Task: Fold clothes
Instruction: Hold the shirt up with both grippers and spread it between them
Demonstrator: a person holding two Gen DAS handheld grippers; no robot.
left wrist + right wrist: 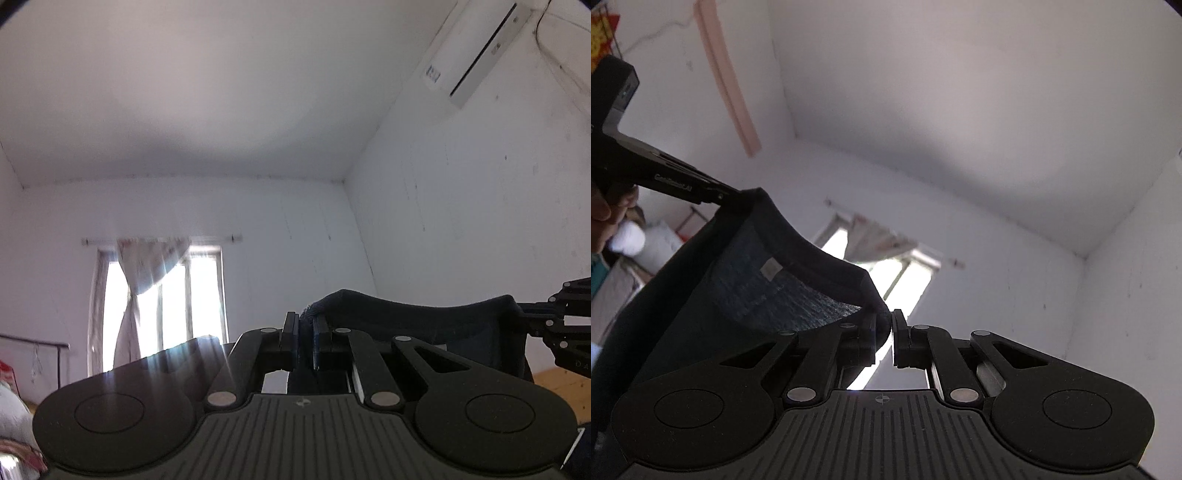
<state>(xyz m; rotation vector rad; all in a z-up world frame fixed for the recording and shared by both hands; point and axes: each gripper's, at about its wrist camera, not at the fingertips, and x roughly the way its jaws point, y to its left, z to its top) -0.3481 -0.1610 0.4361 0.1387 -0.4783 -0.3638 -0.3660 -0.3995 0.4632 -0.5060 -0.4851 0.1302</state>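
Each claw, left (pixel 303 341) and right (pixel 883 334), pinches an end of the dark garment's (pixel 783 273) upper edge, stretched between them in open air.

Not much to read here: the left tool (pixel 720 195) has small white lettering on its side, too blurry to make out, and the air conditioner (pixel 476 48) sticker is unreadable too.

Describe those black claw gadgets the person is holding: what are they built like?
Both the left gripper and the right gripper are matt black: a ribbed base with a small crosshair mark, round discs at each side, and slotted link arms on silver rivets driving two flat fingers. Small white lettering, too blurred to read, marks the left one's side.
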